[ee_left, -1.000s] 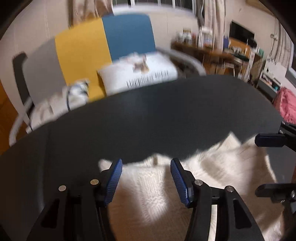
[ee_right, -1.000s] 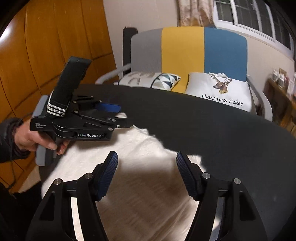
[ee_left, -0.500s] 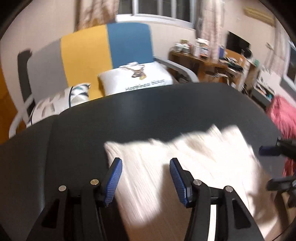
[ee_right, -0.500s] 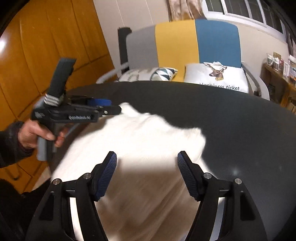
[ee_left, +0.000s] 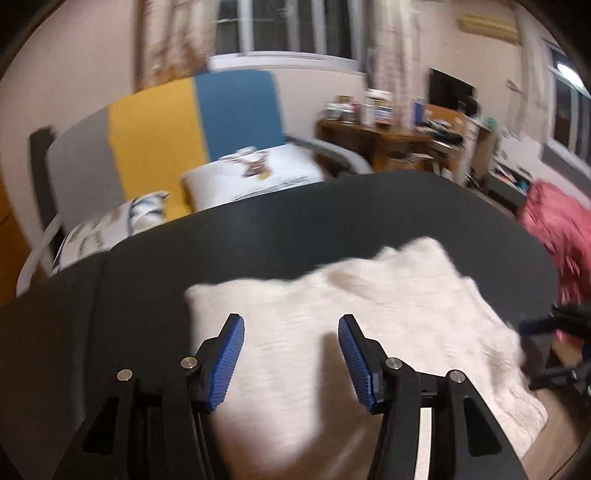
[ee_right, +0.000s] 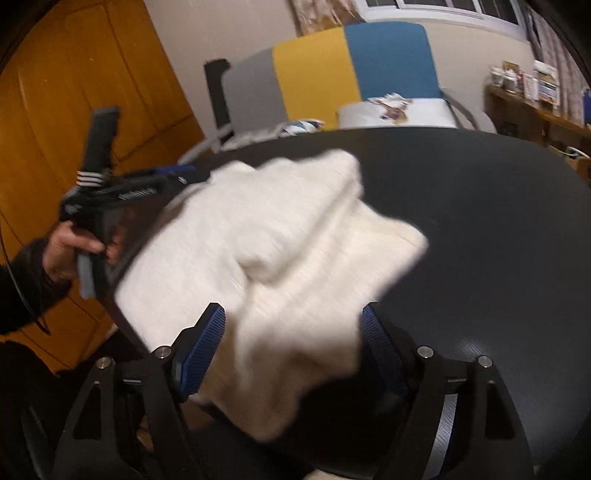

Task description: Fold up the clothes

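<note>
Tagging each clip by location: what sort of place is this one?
Most likely a home living room: a striped sofa with cushions, curtained windows, a cluttered wooden desk, and a white garment on a dark table.

- No wording could be read in either view.
- A line of print ran along the white deer cushion, blurred past reading.
- Pale lettering on the left gripper's body was likewise smeared.
</note>
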{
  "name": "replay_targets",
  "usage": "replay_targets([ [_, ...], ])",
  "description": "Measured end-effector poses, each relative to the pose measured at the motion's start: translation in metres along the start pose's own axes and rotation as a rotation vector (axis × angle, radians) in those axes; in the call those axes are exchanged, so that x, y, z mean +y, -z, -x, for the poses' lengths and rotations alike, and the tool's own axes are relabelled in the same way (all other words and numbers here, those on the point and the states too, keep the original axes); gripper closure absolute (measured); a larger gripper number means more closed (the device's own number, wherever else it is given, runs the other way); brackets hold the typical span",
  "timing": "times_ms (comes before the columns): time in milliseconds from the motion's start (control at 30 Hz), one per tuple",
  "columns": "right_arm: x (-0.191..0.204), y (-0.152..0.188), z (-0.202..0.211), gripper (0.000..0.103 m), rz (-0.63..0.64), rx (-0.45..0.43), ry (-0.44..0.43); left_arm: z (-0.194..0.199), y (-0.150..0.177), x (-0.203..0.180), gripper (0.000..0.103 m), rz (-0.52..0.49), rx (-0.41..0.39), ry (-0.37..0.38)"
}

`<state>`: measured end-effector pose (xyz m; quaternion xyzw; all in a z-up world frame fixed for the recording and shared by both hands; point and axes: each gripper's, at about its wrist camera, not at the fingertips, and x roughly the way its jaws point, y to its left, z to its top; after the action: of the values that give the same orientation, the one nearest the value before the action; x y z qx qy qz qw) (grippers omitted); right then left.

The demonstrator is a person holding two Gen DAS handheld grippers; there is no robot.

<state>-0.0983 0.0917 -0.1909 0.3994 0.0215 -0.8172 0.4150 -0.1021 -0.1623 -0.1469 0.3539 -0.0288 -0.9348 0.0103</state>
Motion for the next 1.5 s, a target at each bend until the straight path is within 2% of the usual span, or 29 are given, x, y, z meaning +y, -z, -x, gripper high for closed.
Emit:
replay_targets([
  [67, -0.005, 0.003, 0.0, 0.023, -0.009, 0.008, -0.006, -0.01, 0.002, -0.025, 0.049, -0.061, 0.027, 0.078],
  [100, -0.007, 0.0, -0.004, 0.023, -0.022, 0.001, -0.044, -0.016, 0.003, -0.035, 0.049, -0.084, 0.047, 0.117],
  [167, -0.005, 0.001, -0.015, 0.015, -0.019, 0.03, -0.129, -0.023, 0.006, -0.045, 0.048, -0.121, 0.061, 0.095],
  [200, -0.002, 0.003, -0.023, 0.014, 0.014, 0.08, -0.109, -0.025, 0.007, -0.049, 0.048, -0.137, 0.069, 0.086],
  [267, -0.002, 0.004, -0.031, 0.014, 0.056, 0.128, -0.096, -0.021, -0.001, -0.04, 0.048, -0.101, 0.084, 0.119],
  [333, -0.007, -0.001, -0.019, 0.014, 0.033, 0.101, -0.108, -0.013, -0.01, -0.035, 0.049, -0.088, 0.06, 0.133],
  [400, -0.013, -0.013, -0.003, 0.014, 0.034, 0.019, -0.11, -0.007, -0.019, -0.034, 0.049, -0.093, 0.017, 0.141],
  [467, -0.025, -0.032, 0.006, 0.014, -0.013, -0.08, -0.131, -0.014, -0.029, -0.033, 0.048, -0.086, 0.009, 0.132],
  [567, -0.049, -0.054, -0.006, 0.014, -0.11, -0.134, -0.206, -0.02, -0.032, -0.029, 0.048, -0.066, 0.02, 0.133],
  [600, -0.055, -0.058, -0.016, 0.014, -0.144, -0.102, -0.239, -0.022, -0.032, -0.028, 0.047, -0.058, 0.026, 0.136],
  [667, -0.069, -0.057, -0.048, 0.014, -0.217, 0.045, -0.262, -0.025, -0.031, -0.025, 0.046, -0.043, 0.04, 0.141],
  [700, -0.072, -0.054, -0.063, 0.014, -0.22, 0.109, -0.189, -0.026, -0.03, -0.023, 0.046, -0.035, 0.047, 0.144],
  [767, -0.066, -0.055, -0.059, 0.014, -0.185, 0.07, -0.199, -0.029, -0.029, -0.02, 0.046, -0.019, 0.061, 0.15],
  [867, -0.055, -0.056, -0.048, 0.014, -0.148, 0.075, -0.151, -0.032, -0.028, -0.015, 0.046, 0.006, 0.08, 0.158],
  [900, -0.049, -0.057, -0.04, 0.014, -0.112, 0.067, -0.122, -0.024, -0.027, -0.01, 0.046, 0.023, 0.053, 0.165],
  [967, -0.038, -0.059, -0.026, 0.014, -0.061, 0.04, -0.124, -0.004, -0.022, -0.002, 0.046, 0.046, 0.0, 0.161],
  [1067, -0.006, -0.053, 0.003, 0.014, 0.039, -0.014, -0.262, 0.004, -0.006, -0.001, 0.046, 0.037, -0.007, 0.155],
  [1100, 0.005, -0.047, 0.003, 0.014, 0.083, 0.006, -0.28, 0.005, 0.001, -0.002, 0.046, 0.029, 0.001, 0.152],
  [1133, 0.015, -0.041, 0.003, 0.014, 0.128, 0.027, -0.297, -0.005, 0.012, -0.01, 0.046, -0.003, 0.056, 0.128],
  [1167, 0.021, -0.034, -0.002, 0.014, 0.144, 0.074, -0.296, -0.009, 0.017, -0.015, 0.046, -0.033, 0.041, 0.1],
  [1233, 0.022, -0.017, -0.03, 0.014, 0.111, 0.213, -0.245, -0.007, 0.016, -0.024, 0.046, -0.076, 0.013, 0.062],
  [1300, 0.021, -0.011, -0.029, 0.014, 0.109, 0.159, -0.231, 0.002, 0.024, -0.025, 0.046, -0.061, 0.013, 0.087],
  [1333, 0.019, -0.011, -0.026, 0.014, 0.075, 0.171, -0.227, 0.007, 0.028, -0.025, 0.046, -0.053, 0.013, 0.099],
  [1400, 0.019, -0.011, -0.008, 0.013, 0.025, 0.14, -0.203, 0.016, 0.036, -0.025, 0.046, -0.037, 0.013, 0.125],
  [1467, 0.035, -0.005, 0.014, 0.013, 0.07, 0.101, -0.181, 0.026, 0.045, -0.025, 0.046, -0.022, 0.014, 0.15],
  [1500, 0.043, -0.003, 0.022, 0.013, 0.091, 0.089, -0.2, 0.031, 0.049, -0.025, 0.046, -0.014, 0.014, 0.162],
])
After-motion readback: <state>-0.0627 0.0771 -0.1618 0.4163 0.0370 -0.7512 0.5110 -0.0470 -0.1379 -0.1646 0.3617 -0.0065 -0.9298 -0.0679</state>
